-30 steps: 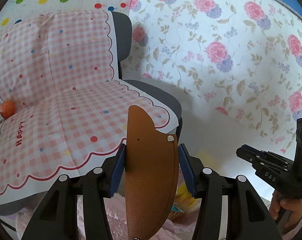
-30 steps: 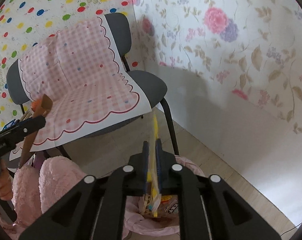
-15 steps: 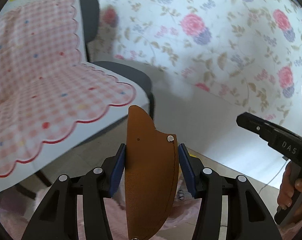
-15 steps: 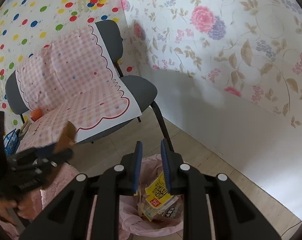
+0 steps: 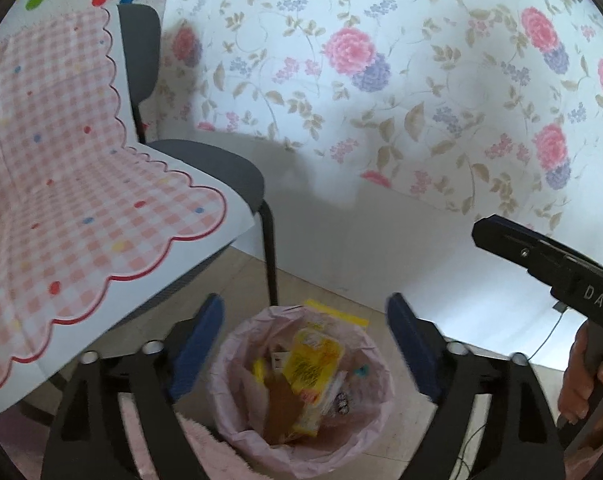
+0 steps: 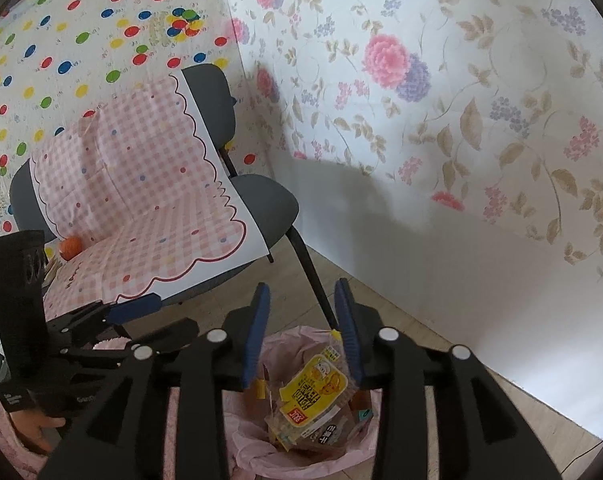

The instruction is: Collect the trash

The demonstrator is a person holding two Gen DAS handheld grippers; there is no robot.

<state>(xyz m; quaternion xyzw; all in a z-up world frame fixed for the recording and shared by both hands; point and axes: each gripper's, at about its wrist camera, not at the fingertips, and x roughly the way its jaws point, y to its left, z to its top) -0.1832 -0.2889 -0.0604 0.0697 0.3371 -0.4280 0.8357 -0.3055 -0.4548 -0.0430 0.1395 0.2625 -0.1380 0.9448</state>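
Two handheld grippers hang over a small bin (image 5: pixel 365 364) lined with a pink bag, which stands on a tan tile floor (image 6: pixel 401 320) in the corner of a room.

The left gripper (image 5: pixel 305 344) has its jaws wide apart, with nothing between them. Through the gap, the bin sits directly below. Inside it lie a yellow wrapper (image 5: pixel 313 360), a brown sheath (image 5: pixel 279 408) slightly blurred, and other small packets that are hard to make out. A yellow strip pokes over the far rim.

The right gripper (image 6: pixel 301 328) also has its jaws apart, though less widely, and they grip nothing. Below them, in the bin (image 6: pixel 293 452), lies the yellow wrapper (image 6: pixel 317 388) with printed text and a red label, on top of clear packaging.

In the left view, the right gripper's black body enters from the right edge, with a hand (image 5: pixel 581 384) around its handle. In the right view, the left gripper's black body is at the lower left, just beside the bin.

Behind the bin, to the left, stands a grey chair (image 6: pixel 273 200) with black legs. A pink checked sheet (image 6: pixel 141 184) with a red scalloped border drapes over its back and seat. A small orange ball (image 6: pixel 70 246) rests on the seat near the back. One chair leg stands just beside the bin.

The wall to the right has floral wallpaper (image 6: pixel 441 92). The wall behind the chair has coloured dots (image 6: pixel 81 36).
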